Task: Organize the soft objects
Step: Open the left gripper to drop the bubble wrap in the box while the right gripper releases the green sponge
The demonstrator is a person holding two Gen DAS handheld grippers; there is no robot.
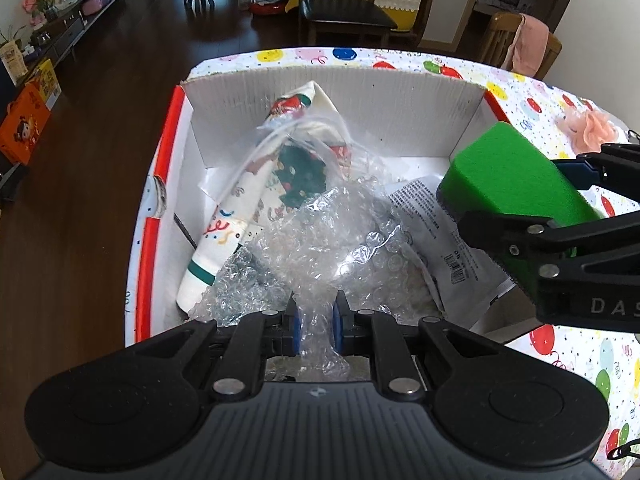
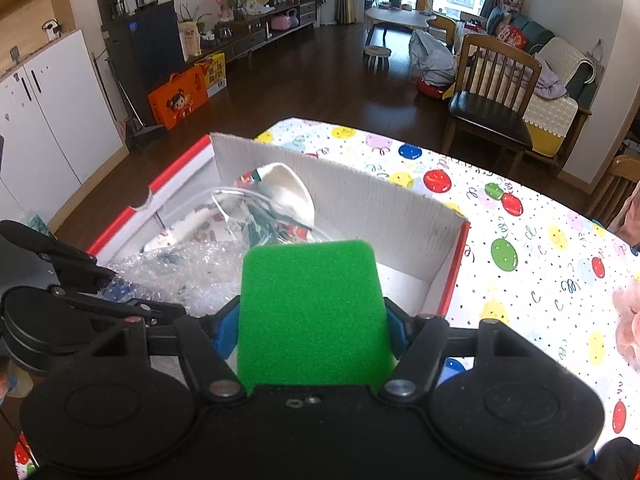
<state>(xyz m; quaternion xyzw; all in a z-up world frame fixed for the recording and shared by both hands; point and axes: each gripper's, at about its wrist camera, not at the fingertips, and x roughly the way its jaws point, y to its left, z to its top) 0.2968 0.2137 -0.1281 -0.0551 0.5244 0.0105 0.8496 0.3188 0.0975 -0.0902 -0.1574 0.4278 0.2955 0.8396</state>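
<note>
Both tongs (image 1: pixel 316 328) (image 2: pixel 312 332) downward over box (image 1: pixel 336 88)

White letters "DAS" show on the black body of the right gripper (image 1: pixel 516 216), cut off at the frame's right edge. The white packet (image 1: pixel 436 236) in the box carries a barcode and print too small to read

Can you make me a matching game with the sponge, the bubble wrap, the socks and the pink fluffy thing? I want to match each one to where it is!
Things:
1. sponge
2. bubble wrap
3. socks
4. pink fluffy thing

Places:
A. lying in the box, in a clear bag
B. out on the balloon tablecloth
C. pinched in the left gripper
D. held in the right gripper

Pairs: 1-D, 2-C, 3-A, 4-B
</note>
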